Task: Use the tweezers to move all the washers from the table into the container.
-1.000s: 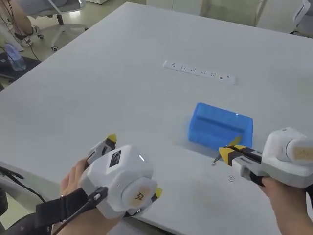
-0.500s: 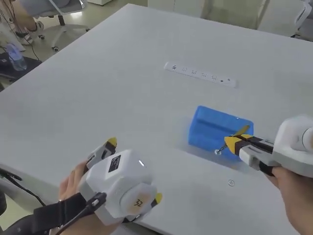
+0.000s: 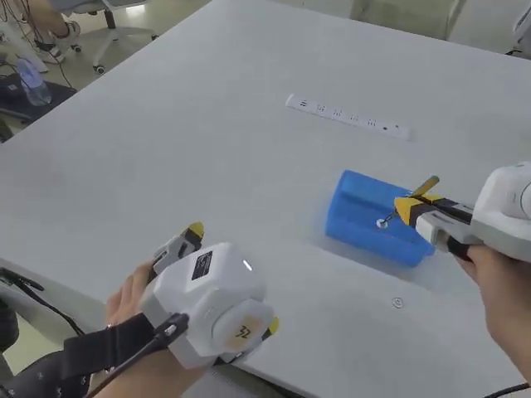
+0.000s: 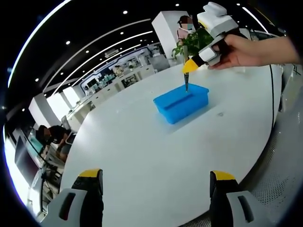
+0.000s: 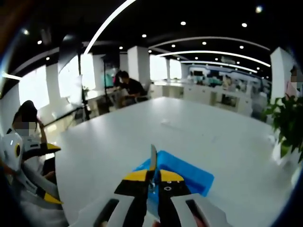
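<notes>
Head view: my right hand-held gripper (image 3: 411, 207), at the right edge, has its jaws closed on the tweezers (image 3: 392, 217). Their thin tip points down and to the left over the blue container (image 3: 365, 232). A washer (image 3: 382, 223), a tiny silvery ring, sits at the tweezer tip above the container's inside. A second washer (image 3: 397, 303), just as small and pale, lies flat on the grey tabletop (image 3: 207, 149), near me and a little apart from the container's near wall. My left hand-held gripper (image 3: 232, 278) hangs at the near left, holding nothing. A white power strip (image 3: 348, 116) lies farther off.

Left gripper view: the left hand-held gripper (image 4: 156, 175) has its yellow-tipped jaws wide apart with bare tabletop between them. Far ahead, the right hand-held gripper (image 4: 201, 54) points the tweezers (image 4: 185, 80) straight down into the blue container (image 4: 182, 101). The second washer (image 4: 220, 114) is a faint speck to its right.

Right gripper view: the right hand-held gripper (image 5: 151, 177) has its jaws pressed together on the tweezers (image 5: 153, 158), which rise over the blue container (image 5: 187, 175). I cannot make out the washer here.
</notes>
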Available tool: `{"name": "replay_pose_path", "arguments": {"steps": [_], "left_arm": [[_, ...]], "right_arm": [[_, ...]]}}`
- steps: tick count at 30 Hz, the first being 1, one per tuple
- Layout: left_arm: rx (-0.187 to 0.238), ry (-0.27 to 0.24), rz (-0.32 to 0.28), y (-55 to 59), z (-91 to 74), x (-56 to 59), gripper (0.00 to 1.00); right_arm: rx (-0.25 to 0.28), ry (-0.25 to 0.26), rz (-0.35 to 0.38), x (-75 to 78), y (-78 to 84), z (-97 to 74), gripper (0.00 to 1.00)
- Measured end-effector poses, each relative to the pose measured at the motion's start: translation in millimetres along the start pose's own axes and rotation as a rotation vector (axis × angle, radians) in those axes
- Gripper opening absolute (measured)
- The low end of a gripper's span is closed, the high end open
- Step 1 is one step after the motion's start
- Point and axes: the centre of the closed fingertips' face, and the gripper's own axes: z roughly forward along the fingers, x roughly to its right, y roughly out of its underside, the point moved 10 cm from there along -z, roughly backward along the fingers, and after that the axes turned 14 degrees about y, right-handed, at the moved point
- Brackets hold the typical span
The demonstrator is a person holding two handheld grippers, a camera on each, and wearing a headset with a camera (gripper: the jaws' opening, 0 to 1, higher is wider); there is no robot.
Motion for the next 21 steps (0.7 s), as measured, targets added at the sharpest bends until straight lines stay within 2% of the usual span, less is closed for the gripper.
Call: {"name": "replay_pose_path", "arguments": {"steps": [7, 13, 20, 21], "left_arm": [[-0.006, 0.006, 0.01, 0.2, 0.2, 1.2, 0.96], [-0.023, 0.011, 0.006, 1.6, 2.0, 1.3, 0.96], [-0.036, 0.015, 0.008, 2.2, 3.0, 1.7, 0.96], [-0.037, 0.016, 0.009, 2.2, 3.2, 1.8, 0.96]], "right_arm": [[-0.013, 0.022, 0.004, 3.6, 4.9, 17.2, 0.04], [-0.039, 0.033, 0.009, 5.1, 17.0, 32.7, 0.04], [-0.066, 0.026, 0.034, 1.5, 30.3, 43.3, 0.04], [-0.068, 0.022, 0.038, 0.8, 32.8, 48.9, 0.04]]}}
